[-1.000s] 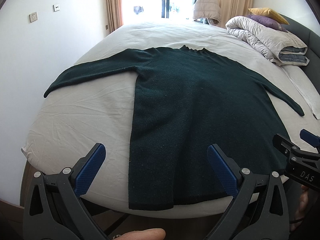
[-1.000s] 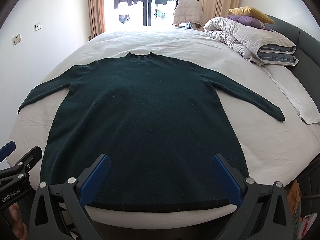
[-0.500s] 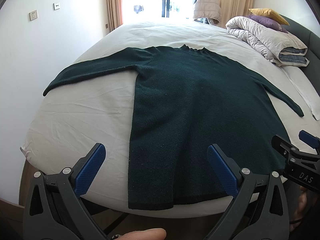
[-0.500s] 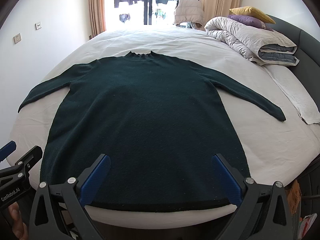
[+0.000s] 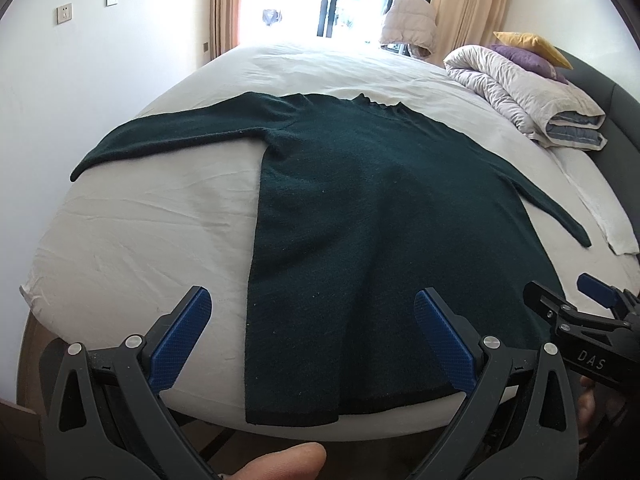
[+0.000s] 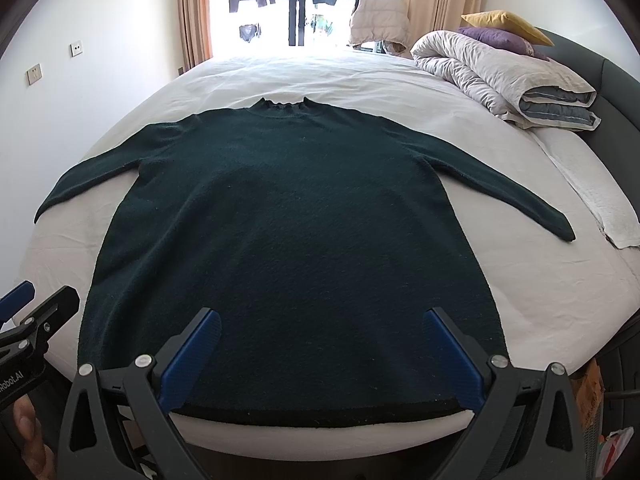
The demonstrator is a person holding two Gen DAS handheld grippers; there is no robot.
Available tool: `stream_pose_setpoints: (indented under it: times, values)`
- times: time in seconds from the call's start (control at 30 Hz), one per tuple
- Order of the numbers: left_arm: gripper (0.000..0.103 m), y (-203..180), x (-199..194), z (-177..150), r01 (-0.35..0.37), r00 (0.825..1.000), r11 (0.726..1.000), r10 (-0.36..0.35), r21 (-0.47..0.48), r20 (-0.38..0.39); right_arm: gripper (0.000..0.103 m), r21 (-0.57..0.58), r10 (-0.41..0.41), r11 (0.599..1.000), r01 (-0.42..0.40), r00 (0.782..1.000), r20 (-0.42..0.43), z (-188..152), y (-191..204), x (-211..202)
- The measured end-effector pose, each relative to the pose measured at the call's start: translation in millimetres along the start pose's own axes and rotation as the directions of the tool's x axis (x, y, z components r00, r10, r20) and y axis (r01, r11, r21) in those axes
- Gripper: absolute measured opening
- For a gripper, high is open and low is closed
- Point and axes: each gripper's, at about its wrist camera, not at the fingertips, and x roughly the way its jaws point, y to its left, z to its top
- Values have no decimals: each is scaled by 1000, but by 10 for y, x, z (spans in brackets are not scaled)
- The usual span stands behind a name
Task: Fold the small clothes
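A dark green sweater lies flat and face down on the white bed, both sleeves spread out, hem at the near edge; it also shows in the right wrist view. My left gripper is open and empty, above the hem's left corner. My right gripper is open and empty, above the middle of the hem. Each gripper shows at the edge of the other's view: the right one and the left one.
A rolled duvet with yellow and purple cushions lies at the far right by the grey headboard. A white towel lies along the right edge. A wall is at the left, a window beyond.
Both grippers have drifted very slightly; the sweater has not moved and the jaws stay open.
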Motion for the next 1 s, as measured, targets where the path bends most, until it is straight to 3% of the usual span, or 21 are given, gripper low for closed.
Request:
stream_pose_setpoints:
  times: [0.1, 0.2, 0.37, 0.47, 0.53, 0.6, 0.73, 0.8, 1.0]
  values:
    - [103, 224, 8, 64, 34, 999, 998, -33, -48, 22, 103, 3, 41, 999, -41, 999, 27, 7, -5, 34]
    - [103, 668, 74, 199, 81, 996, 982, -72, -172, 59, 103, 3, 93, 996, -93, 994, 52, 10, 9, 104]
    - [103, 1561, 187, 380, 78, 984, 913, -7, -400, 176, 97, 14, 165, 986, -166, 985, 52, 45, 130, 227]
    - [103, 2109, 346, 493, 141, 982, 822, -46, -552, 183, 93, 2, 202, 979, -202, 977, 63, 71, 234, 250]
    - [103, 2486, 507, 556, 265, 962, 715, -153, -647, 225, 89, -8, 231, 973, -231, 971, 69, 98, 308, 253]
    - [103, 2822, 683, 570, 332, 943, 591, -196, -736, 268, 89, -17, 256, 967, -256, 964, 75, 131, 368, 249]
    - [102, 3283, 1009, 579, 378, 925, 442, -214, -814, 314, 89, -26, 269, 963, -268, 959, 88, 185, 424, 236]
    - [102, 3417, 1069, 613, 407, 912, 394, -217, -824, 347, 89, -19, 266, 964, -265, 961, 79, 204, 431, 277]
    - [102, 3698, 1208, 857, 425, 903, 342, -226, -838, 366, 87, 38, 299, 953, -300, 954, 26, 233, 444, 449]
